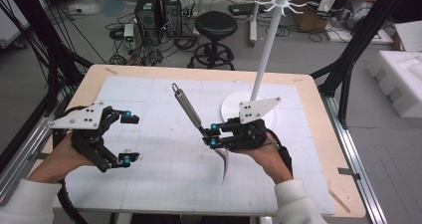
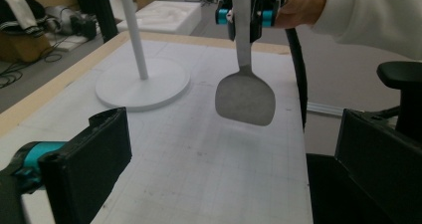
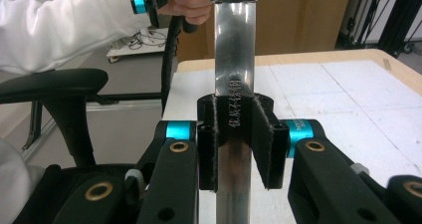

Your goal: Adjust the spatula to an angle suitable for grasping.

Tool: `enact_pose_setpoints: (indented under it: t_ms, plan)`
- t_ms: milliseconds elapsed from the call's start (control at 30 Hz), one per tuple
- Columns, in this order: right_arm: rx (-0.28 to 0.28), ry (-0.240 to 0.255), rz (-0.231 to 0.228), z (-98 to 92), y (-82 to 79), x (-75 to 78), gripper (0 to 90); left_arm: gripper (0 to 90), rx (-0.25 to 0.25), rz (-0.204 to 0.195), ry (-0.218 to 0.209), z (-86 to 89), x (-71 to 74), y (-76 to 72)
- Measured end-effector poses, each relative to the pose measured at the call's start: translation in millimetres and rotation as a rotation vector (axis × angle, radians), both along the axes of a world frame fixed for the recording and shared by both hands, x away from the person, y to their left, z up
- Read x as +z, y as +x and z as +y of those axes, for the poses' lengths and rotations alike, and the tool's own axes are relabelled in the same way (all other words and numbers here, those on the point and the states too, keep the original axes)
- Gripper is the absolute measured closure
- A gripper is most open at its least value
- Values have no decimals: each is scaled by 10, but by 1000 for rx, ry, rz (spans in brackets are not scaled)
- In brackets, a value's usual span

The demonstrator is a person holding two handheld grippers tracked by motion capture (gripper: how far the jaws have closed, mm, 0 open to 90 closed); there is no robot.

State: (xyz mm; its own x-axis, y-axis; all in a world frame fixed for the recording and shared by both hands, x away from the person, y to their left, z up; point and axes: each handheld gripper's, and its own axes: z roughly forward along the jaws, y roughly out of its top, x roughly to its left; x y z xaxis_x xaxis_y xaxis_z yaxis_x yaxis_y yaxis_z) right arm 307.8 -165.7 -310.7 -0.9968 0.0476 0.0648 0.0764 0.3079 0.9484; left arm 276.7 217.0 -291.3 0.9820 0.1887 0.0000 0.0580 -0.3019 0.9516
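- While the right claw point(image 1: 211, 136) clamps the spatula point(image 1: 189, 108) by its metal handle, the blade point(image 2: 245, 97) hangs above the table point(image 1: 149, 184), touching nothing.
- Left claw point(image 1: 130, 137) stands wide and empty, well apart from the spatula.
- Step in hand: probably carrying the spatula to the rack point(image 1: 266, 45); its hooks look small from here.
- Next: lift the handle's end loop onto a hook.

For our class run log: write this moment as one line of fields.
right tool: shut on spatula handle | left tool: open, holding nothing | spatula: off table | stand: upright
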Motion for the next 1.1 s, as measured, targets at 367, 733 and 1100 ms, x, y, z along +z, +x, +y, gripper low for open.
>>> enact_pose_setpoints:
  t_ms: [367, 733, 1100]
  plan:
    - [18, 32, -3, 42, -25, 9, 750, 17, -85, -21, 24, -264, 264, 114]
    - [40, 57, -7, 90, -19, 14, 750, 18, -132, -41, 41, -475, 401, 149]
    - [53, 68, -13, 147, -22, 8, 750, 31, -183, -31, 35, -754, 525, 211]
